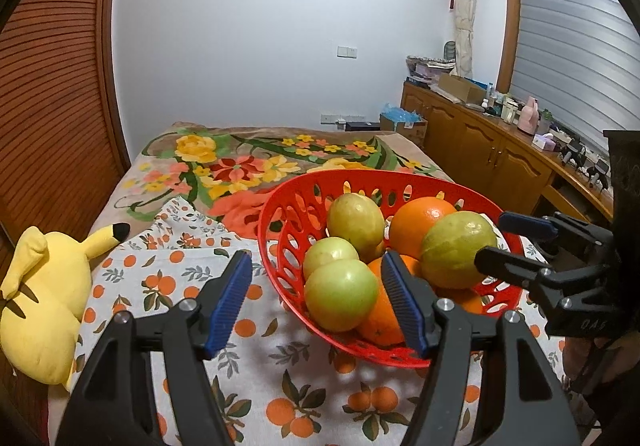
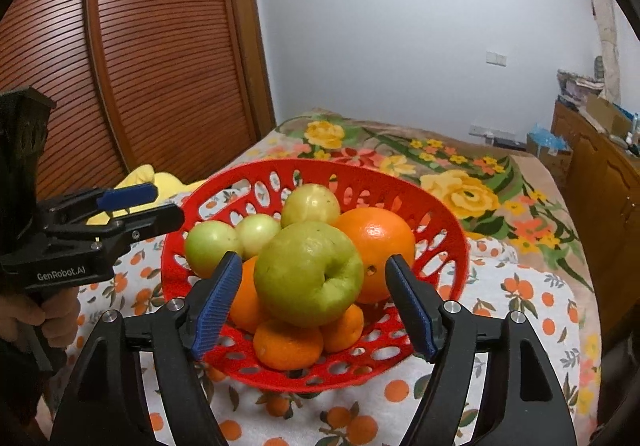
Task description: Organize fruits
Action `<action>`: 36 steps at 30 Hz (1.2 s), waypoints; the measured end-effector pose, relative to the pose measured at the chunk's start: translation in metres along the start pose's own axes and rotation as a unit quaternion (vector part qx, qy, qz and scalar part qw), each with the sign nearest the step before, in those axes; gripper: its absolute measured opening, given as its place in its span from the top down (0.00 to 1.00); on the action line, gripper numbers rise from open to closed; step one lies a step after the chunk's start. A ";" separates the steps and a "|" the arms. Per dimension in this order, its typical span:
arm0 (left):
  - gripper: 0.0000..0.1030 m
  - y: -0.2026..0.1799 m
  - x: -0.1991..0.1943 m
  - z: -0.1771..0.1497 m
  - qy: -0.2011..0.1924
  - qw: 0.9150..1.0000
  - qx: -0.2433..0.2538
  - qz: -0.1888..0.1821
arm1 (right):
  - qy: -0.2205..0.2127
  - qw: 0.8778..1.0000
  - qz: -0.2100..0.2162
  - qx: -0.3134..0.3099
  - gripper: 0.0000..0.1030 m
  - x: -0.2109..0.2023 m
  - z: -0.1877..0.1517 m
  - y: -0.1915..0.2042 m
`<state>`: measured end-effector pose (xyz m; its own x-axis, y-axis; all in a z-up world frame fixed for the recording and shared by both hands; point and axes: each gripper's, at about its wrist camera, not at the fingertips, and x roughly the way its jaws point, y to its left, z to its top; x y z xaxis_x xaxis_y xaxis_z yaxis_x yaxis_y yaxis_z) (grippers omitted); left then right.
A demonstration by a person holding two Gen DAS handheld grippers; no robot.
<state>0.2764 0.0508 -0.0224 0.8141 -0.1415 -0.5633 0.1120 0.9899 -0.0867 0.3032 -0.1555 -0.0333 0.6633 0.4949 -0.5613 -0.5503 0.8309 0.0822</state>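
Left wrist view: your left gripper spread, empty, low centre; red basket right of centre, all fruit inside.
Right wrist view: your right gripper spread around, not touching, the green apple (centre). Nothing visibly left outside; gathering looks done.

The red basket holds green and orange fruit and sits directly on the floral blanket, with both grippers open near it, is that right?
Not quite: the red basket sits on the orange-print cloth, which lies over the floral blanket, as the right wrist view shows. The rest holds: green and orange fruit inside, left gripper and right gripper open.
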 end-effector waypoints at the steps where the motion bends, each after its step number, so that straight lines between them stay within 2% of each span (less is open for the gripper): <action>1: 0.34 -0.001 -0.002 -0.001 -0.002 1.000 -0.001 -0.001 | -0.005 1.000 -0.004 0.004 0.23 -0.004 -0.001 -0.001; 9: 0.33 -0.010 -0.013 -0.013 -0.003 1.000 0.002 -0.002 | -0.019 0.999 -0.025 0.021 0.16 -0.021 -0.007 -0.005; 22: 0.30 -0.030 -0.050 -0.033 -0.016 1.000 0.011 0.009 | -0.018 0.994 -0.097 0.043 0.08 -0.048 -0.028 -0.002; 33: 0.29 -0.046 -0.083 -0.037 -0.020 0.999 0.009 0.038 | -0.034 0.992 -0.112 0.044 0.07 -0.076 -0.037 0.011; 36: 0.28 -0.047 -0.092 -0.037 -0.024 0.999 0.009 0.031 | -0.039 0.992 -0.112 0.045 0.07 -0.084 -0.039 0.014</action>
<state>0.1751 0.0171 0.0037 0.8466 -0.0798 -0.5263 0.0709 0.9968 -0.0372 0.2198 -0.1950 -0.0171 0.8027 0.3110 -0.5089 -0.3402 0.9396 0.0376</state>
